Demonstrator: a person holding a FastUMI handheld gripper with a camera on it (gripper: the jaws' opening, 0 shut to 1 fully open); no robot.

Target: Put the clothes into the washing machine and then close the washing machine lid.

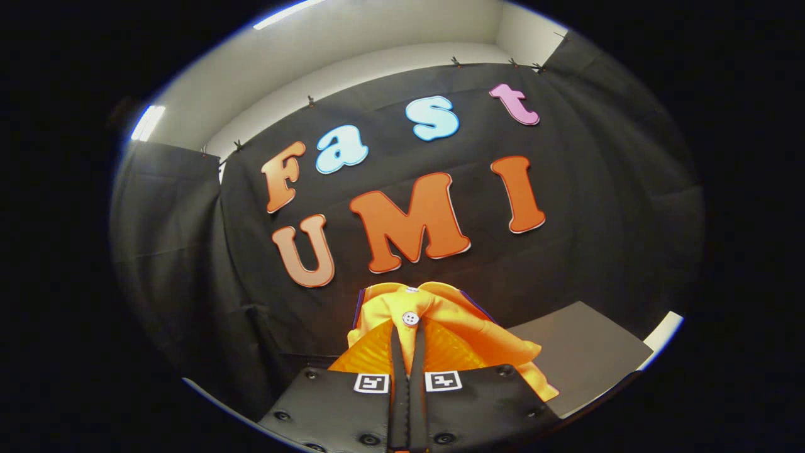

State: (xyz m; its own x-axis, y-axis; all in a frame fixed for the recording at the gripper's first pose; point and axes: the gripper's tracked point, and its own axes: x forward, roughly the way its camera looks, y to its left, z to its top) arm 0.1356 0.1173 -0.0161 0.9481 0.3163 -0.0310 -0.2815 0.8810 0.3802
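- The gripper (407, 336) sits nearest, its two fingers running forward side by side with only a thin slit between them.
- Each finger base carries a small square black-and-white marker tag (371, 382), one on either side of the slit.
- The fingers are drawn together and pinch a fold of the bright orange-yellow cloth garment (453, 330); both press on the fabric from either side.
- The garment is lifted clear, bunched around and over the fingertips, with its bulk draping down to the right of the fingers.
- A small white round button (410, 318) with visible holes lies on the garment right at the fingertips.
- A thin dark purple trim edge (478, 307) runs along the garment's upper right border, and a similar edge shows on its left side.
- Behind the garment, to the right, lies a flat grey panel (582, 352) with a pale white edge at its far right; I cannot tell what it belongs to.
- Beyond everything hangs the black cloth booth wall (597, 207), wrinkled and clipped along its top edge by small dark clips.
- Above the cloth rises a plain white wall and ceiling (352, 56), with bright strip lights (148, 123) at the upper left.
- The washing machine cannot be made out here.
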